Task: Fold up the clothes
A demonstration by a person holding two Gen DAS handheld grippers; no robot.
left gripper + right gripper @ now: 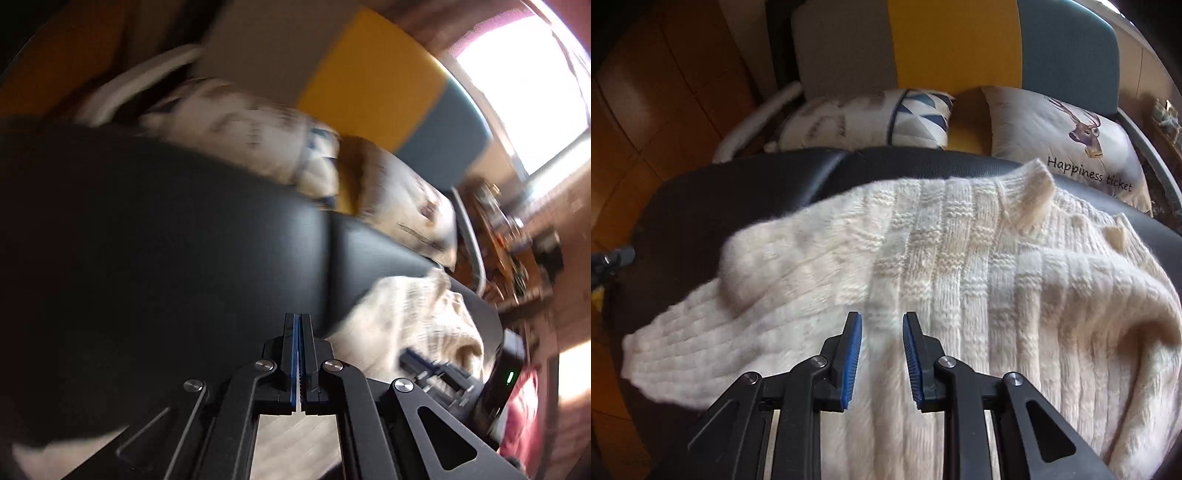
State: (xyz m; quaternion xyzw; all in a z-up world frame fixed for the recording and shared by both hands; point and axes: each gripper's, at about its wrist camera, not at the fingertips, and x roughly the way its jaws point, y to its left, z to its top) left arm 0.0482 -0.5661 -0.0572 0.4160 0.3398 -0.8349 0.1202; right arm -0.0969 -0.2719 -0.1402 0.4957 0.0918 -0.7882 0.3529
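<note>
A cream knitted sweater lies spread on a black leather seat, collar toward the cushions and one sleeve trailing off to the left. My right gripper hovers open just over the sweater's body, with nothing between its blue pads. In the left wrist view, which is blurred, my left gripper is shut with nothing in it, over the black seat to the left of the sweater. The right gripper shows at the sweater's near edge.
Two printed cushions lean at the back of the seat against grey, yellow and blue backrest panels. A white armrest rail curves at the left. Wooden floor lies beyond. A bright window and a cluttered shelf sit at the right.
</note>
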